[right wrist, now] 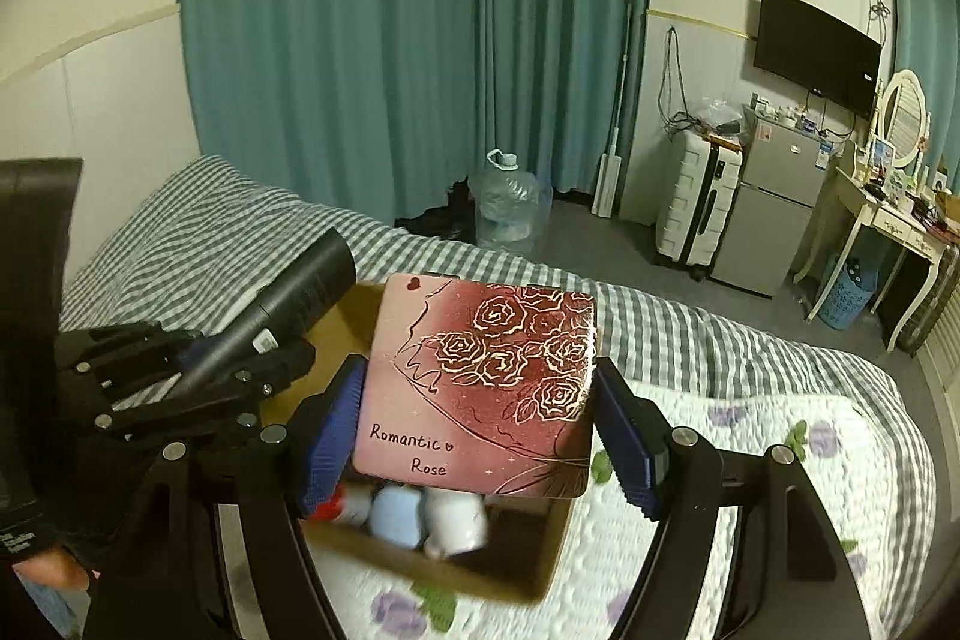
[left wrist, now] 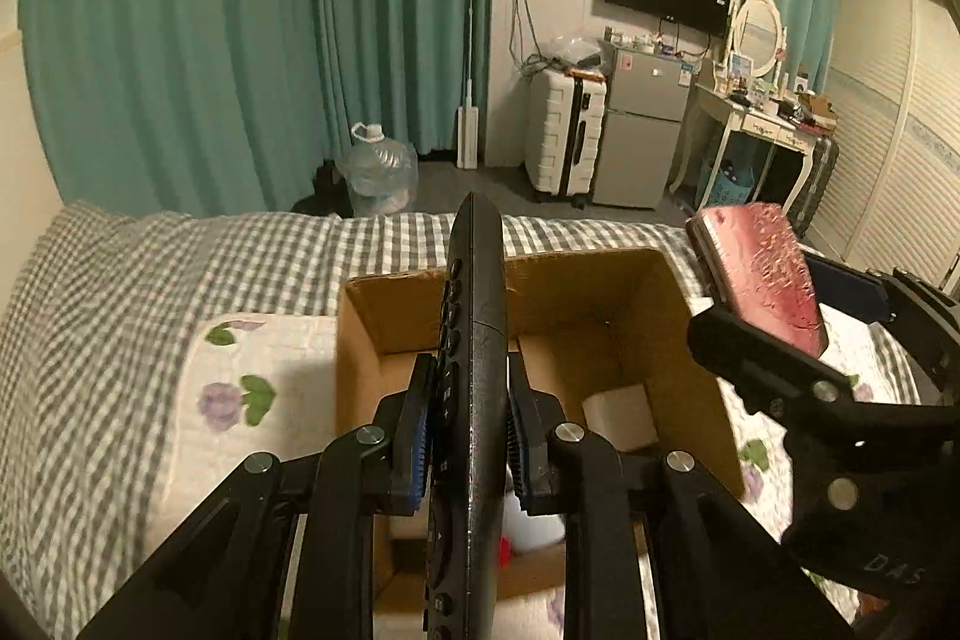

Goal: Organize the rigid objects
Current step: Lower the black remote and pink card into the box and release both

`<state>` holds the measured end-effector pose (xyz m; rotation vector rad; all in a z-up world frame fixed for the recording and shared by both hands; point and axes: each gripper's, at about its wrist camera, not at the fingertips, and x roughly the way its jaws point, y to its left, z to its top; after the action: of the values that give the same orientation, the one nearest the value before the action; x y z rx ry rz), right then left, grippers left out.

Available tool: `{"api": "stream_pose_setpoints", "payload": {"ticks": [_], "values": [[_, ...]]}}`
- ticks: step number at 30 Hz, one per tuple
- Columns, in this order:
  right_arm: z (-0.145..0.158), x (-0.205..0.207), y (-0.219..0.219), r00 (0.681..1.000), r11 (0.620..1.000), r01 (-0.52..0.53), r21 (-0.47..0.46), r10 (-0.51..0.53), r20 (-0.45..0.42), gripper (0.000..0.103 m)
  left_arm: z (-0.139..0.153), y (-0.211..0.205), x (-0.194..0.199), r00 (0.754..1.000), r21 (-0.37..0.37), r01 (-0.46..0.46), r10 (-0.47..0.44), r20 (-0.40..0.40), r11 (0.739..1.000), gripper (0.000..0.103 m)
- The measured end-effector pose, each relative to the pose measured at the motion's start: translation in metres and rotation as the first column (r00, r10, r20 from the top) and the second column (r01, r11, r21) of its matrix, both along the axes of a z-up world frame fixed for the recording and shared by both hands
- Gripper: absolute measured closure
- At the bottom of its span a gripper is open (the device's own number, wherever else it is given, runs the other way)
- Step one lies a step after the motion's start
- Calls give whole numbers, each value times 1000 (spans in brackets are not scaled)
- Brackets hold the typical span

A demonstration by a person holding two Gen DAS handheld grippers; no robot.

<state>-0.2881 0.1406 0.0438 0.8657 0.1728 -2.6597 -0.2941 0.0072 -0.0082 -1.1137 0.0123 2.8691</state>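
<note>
Cardboard box (left wrist: 600, 322) is sitting open on the bed (left wrist: 150, 280), and both tools are hovering over it. Left tool (left wrist: 468, 430) is clamping a black remote (left wrist: 477, 340) edge-on between its blue pads. Right tool (right wrist: 480, 430) is gripping a pink "Romantic Rose" tin (right wrist: 480, 388) flat above the box, with some small bottles (right wrist: 414, 517) lying inside underneath.

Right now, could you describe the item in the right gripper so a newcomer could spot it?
Above the cardboard box on the bed, the right gripper clamps a flat pink box. Unlike the black remote beside it, it bears gold roses and the words "Romantic Rose".
</note>
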Motion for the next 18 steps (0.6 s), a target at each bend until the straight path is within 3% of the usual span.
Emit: {"api": "stream_pose_setpoints", "payload": {"ticks": [10, 14, 18], "values": [[-42, -55, 11, 998, 1000, 26, 11, -27, 56, 30, -48, 4, -57, 995, 8, 15, -16, 97, 1000, 82], [-54, -61, 15, 997, 999, 34, 2, -34, 73, 30, -55, 9, -60, 996, -20, 27, -25, 89, 999, 82], [-59, -62, 15, 996, 1000, 31, 1, -31, 86, 30, -63, 4, -59, 993, 23, 23, -26, 117, 999, 79]]}}
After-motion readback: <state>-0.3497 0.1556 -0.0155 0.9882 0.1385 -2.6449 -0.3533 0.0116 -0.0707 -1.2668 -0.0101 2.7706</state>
